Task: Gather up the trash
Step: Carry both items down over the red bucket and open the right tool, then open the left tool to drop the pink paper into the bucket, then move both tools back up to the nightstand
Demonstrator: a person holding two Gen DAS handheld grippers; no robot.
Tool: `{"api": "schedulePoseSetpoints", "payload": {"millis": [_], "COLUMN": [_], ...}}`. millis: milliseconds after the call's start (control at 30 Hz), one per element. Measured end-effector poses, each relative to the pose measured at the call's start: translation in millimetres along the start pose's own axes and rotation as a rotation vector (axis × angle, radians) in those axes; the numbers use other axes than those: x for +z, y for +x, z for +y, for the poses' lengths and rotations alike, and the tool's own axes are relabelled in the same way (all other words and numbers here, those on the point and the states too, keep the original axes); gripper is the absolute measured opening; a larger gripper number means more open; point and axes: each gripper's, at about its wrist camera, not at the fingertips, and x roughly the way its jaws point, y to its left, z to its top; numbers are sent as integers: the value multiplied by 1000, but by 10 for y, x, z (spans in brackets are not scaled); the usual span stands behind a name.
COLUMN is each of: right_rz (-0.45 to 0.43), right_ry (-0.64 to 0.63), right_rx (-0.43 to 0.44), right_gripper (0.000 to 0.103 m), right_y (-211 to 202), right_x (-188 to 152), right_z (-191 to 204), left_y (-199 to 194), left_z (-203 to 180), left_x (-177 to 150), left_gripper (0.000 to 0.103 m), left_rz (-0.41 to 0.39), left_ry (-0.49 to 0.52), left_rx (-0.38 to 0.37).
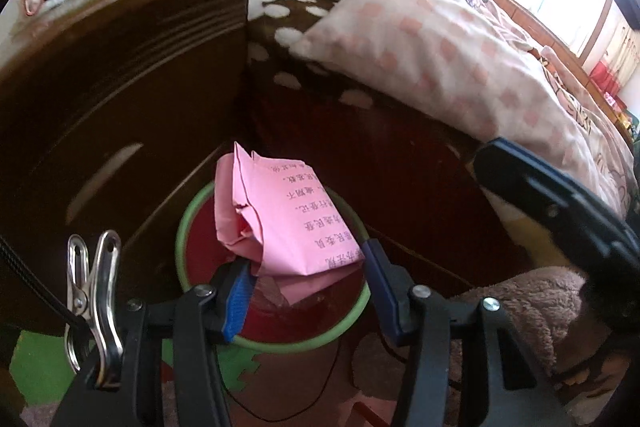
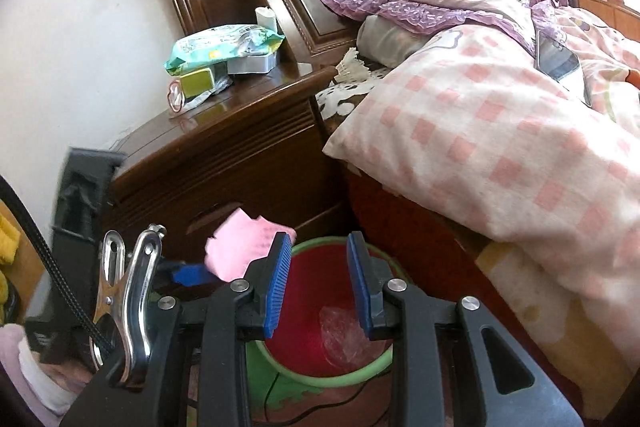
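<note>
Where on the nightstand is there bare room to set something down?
The nightstand is bare along its front, bed-side half, between the packets and the bed. The back corner by the wall is crowded.

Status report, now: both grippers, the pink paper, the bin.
Left gripper shut on pink paper, over the red bin. Right gripper open, empty. Clear plastic wrapper already in bin. Nothing blocking the drop.

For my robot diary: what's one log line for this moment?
left gripper: holds pink paper | over red bin | right gripper: empty, jaws open
</note>
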Motion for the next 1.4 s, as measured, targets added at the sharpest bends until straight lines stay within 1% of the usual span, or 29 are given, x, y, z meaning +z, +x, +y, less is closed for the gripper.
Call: {"api": "schedulePoseSetpoints", "payload": {"millis": [167, 233, 300, 400, 600, 867, 933, 1133, 1400], "right_rz": [-4, -4, -4, -4, -9, -24, -32, -54, -87], "right_ry": [3, 4, 4, 9, 8, -3, -8, -33, -53], "right_rx": [-1, -2, 0, 0, 2, 6, 6, 19, 49], "right_gripper": [30, 30, 30, 30, 30, 30, 30, 31, 31], "right_y": [-23, -24, -24, -20, -38, -107, -144, -254, -416], "right_x": [5, 8, 11, 15, 26, 82, 107, 178, 261], "right_z": [-14, -12, -15, -22, -22, 28, 52, 134, 248], "left_y": [150, 199, 230, 238, 181, -13, -93, -370, -702], "left_z": [-9, -17, -28, -37, -51, -53, -55, -98, -95], "left_x": [2, 7, 13, 10, -4, 39, 47, 136, 220], "left_gripper": [56, 59, 66, 67, 67, 67, 67, 67, 67], "left_rz": [22, 29, 34, 34, 37, 4, -7, -54, -111], "left_ry": [1, 3, 15, 28, 37, 31, 28, 22, 10], "left_rx": [-11, -6, 8, 14, 15, 14, 27, 28, 51]}}
